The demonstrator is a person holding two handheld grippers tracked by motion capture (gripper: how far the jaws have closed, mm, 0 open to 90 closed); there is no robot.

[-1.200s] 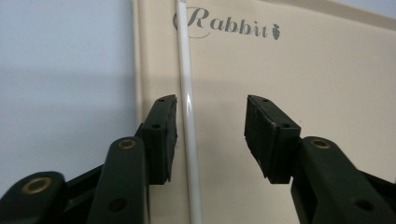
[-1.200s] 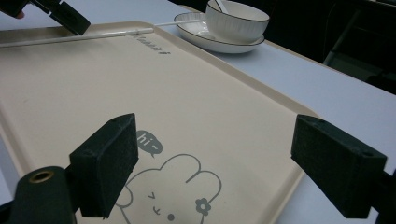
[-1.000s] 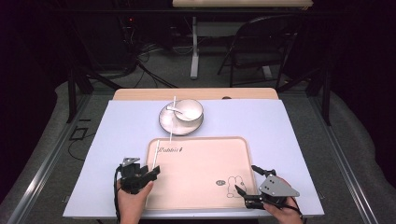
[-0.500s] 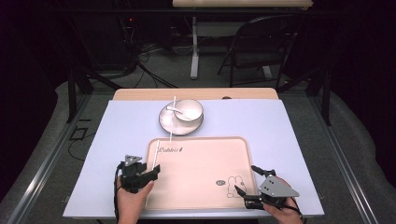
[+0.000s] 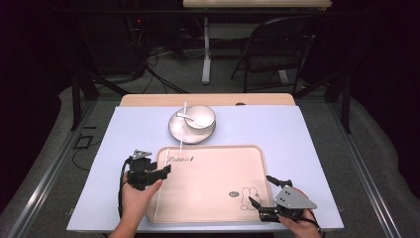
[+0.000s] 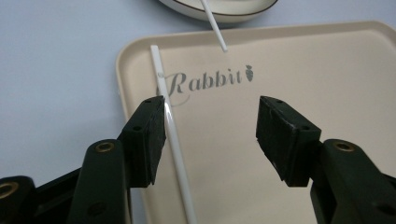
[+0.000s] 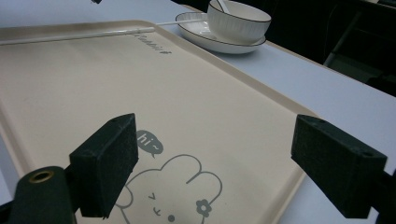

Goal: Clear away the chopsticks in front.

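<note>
A beige tray printed with "Rabbit" lies at the near middle of the table. A white chopstick rests along its left side. My left gripper hovers over that side, open. Its jaws have just been opening. In the left gripper view the chopstick lies on the tray just inside the left jaw of my left gripper, unpressed. A second chopstick leans on the plate behind. My right gripper stands open over the tray's near right corner; in the right gripper view my right gripper holds nothing.
A white bowl with a spoon in it sits on the plate beyond the tray. A pale blue mat covers the table. A folding chair and cables stand on the floor past the far edge.
My left gripper has risen and moved away from the person along the tray's left side. The right gripper has stayed put.
</note>
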